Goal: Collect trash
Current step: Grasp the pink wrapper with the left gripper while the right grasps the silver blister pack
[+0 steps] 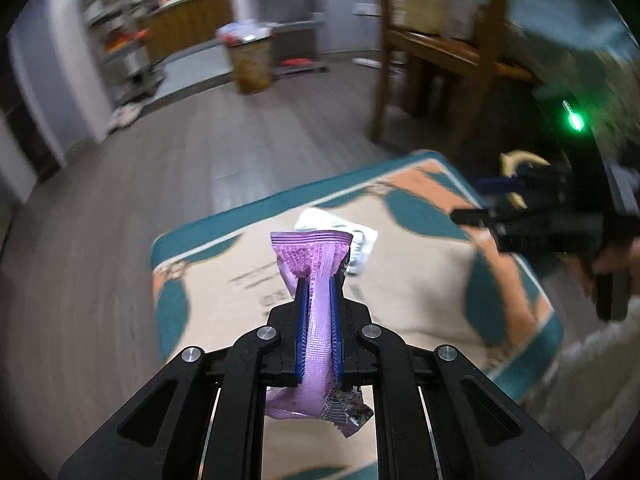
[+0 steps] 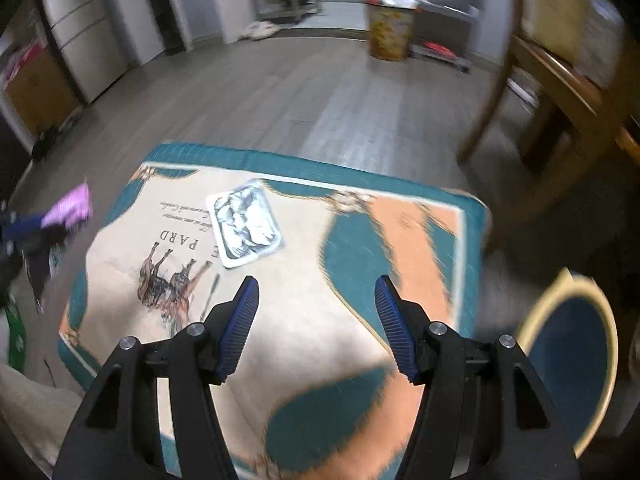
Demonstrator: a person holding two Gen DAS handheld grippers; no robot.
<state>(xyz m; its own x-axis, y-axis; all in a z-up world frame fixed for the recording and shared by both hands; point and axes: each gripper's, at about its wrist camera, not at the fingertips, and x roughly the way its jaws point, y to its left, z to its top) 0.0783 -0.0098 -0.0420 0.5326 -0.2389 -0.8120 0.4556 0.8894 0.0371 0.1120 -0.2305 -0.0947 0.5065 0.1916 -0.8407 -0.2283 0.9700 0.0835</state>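
My left gripper (image 1: pixel 319 280) is shut on a purple snack wrapper (image 1: pixel 316 264), held above a patterned cloth-covered table (image 1: pixel 420 280). The wrapper also shows at the left edge of the right wrist view (image 2: pixel 70 204). A silver foil wrapper (image 2: pixel 244 224) lies flat on the cloth, and shows just beyond the purple wrapper in the left wrist view (image 1: pixel 344 232). My right gripper (image 2: pixel 316 296) is open and empty, above the cloth, right of and nearer than the foil wrapper. It shows at the right in the left wrist view (image 1: pixel 500 200).
A trash bin (image 2: pixel 390 32) heaped with rubbish stands on the wooden floor across the room, also in the left wrist view (image 1: pixel 250 60). A wooden chair (image 1: pixel 432 52) stands right of the table. A round blue stool (image 2: pixel 572 356) is at lower right. Shelving lines the far wall.
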